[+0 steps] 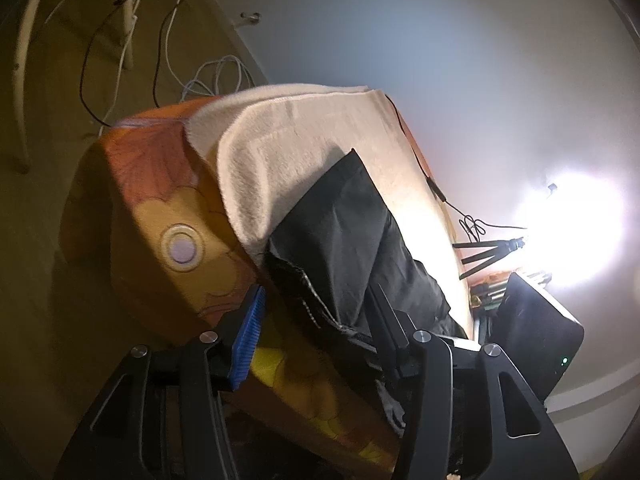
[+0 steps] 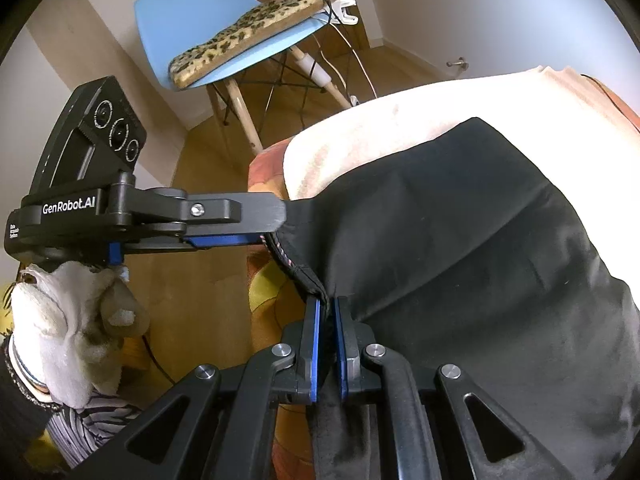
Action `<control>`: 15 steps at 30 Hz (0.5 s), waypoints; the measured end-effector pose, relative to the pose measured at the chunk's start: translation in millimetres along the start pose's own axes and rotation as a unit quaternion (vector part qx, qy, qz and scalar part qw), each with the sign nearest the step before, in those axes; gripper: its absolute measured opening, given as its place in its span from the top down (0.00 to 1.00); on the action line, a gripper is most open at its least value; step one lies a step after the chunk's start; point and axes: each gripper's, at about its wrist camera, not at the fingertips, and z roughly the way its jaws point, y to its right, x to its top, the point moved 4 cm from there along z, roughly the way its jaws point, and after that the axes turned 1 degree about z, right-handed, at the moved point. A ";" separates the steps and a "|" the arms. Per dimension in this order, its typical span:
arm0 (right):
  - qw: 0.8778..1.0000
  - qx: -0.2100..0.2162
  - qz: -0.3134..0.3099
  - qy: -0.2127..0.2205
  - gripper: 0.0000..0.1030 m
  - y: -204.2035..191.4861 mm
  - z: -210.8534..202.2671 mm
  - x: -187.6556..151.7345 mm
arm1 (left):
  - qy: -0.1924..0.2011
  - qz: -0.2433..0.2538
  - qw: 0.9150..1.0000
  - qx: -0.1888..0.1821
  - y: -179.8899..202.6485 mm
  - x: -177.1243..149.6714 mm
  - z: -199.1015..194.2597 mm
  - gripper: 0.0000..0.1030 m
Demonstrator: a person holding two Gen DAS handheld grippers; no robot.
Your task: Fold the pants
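both grippers sit at the near edge of the pants (image 2: 460, 240), which lie across a cream towel (image 2: 380, 128) on an orange bed (image 1: 160, 200). the right gripper (image 2: 328, 320) has its blue pads pressed narrow on a pinch of black cloth at the hem. the left gripper (image 2: 276, 220), seen from the right wrist view, meets the same hem a little farther along. from its own camera the left jaws stand wide with cloth bunched against the right-hand finger, so i cannot tell if it has a true hold.

risk, as i judge it: if the left side only touches the hem, any lift or sweep would drag one corner and leave the other, skewing the fold. the right pinch looks shallow, near the seam edge, so a quick pull could slip it free. the towel under the pants is loose and may ride along and wrinkle. beyond the pants a thin black cable (image 1: 424, 168) runs along the far side of the bed, where thrown cloth could snag it.
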 end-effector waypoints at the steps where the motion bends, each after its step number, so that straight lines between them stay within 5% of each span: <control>1: 1.000 0.003 0.003 0.002 0.95 -1.8 0.0 -2.0 | 0.000 -0.003 1.000 -0.001 0.1 -0.1 1.6 0.52; 10: 1.000 0.017 0.013 0.010 0.92 3.5 -3.2 -8.4 | 0.015 0.005 1.000 0.027 5.1 -0.5 11.3 0.54; 15: 1.000 0.014 0.004 0.010 0.70 -0.9 -10.0 -12.3 | 0.020 0.014 0.999 0.035 2.9 -0.7 11.1 0.67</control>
